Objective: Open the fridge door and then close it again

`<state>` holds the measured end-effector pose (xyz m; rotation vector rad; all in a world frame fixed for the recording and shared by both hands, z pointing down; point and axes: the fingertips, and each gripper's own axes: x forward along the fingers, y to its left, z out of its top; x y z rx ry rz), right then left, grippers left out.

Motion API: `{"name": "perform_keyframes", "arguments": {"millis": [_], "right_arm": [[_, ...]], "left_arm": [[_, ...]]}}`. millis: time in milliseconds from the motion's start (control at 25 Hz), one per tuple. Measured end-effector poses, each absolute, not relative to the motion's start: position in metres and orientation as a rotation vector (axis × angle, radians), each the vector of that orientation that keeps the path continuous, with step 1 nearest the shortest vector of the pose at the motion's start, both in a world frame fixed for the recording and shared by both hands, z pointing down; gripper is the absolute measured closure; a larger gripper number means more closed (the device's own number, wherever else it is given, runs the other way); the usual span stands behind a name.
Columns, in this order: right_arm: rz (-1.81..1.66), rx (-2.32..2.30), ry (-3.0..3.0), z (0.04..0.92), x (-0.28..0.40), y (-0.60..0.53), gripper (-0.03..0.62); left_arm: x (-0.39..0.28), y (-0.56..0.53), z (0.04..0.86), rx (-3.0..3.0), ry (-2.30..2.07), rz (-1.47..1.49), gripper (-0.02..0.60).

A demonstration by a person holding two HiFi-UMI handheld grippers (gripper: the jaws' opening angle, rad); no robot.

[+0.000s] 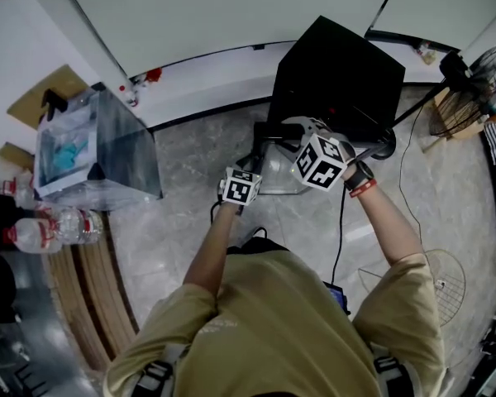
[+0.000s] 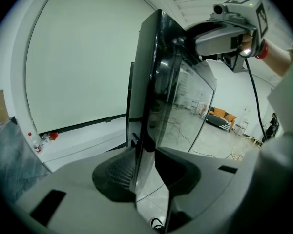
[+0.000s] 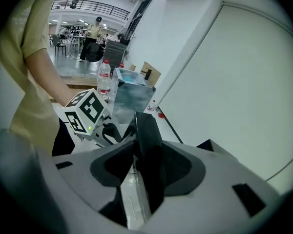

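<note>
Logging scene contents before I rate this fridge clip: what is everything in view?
fridge: one, black, by the wall ahead
fridge door: one, glass in dark frame, swung open
clear box: one, transparent, something blue inside, floor at left
water bottles: at least two, clear with red labels, near the box
cardboard: one sheet, brown, far left by the wall
fan: one, black, far right
wire grille: one, white, floor at right
cable: at least one, black, floor by the fridge
person: one, tan shirt, bottom centre
left gripper: one, grey, shut on the fridge door's edge
right gripper: one, grey, shut on the fridge door, higher up
</note>
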<state>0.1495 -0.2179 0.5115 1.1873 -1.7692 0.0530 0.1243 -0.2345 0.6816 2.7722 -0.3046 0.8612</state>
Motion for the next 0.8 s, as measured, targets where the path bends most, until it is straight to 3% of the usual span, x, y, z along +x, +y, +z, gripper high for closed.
{"name": "perform_keyframes", "arguments": {"millis": [800], "right_arm": [[0.122,1.325,-1.716,0.512,0.187,-0.255,0.399]], "left_arm": [[0.166,-0.277,0.685,2.791,-0.189,0.975,0.46]]}}
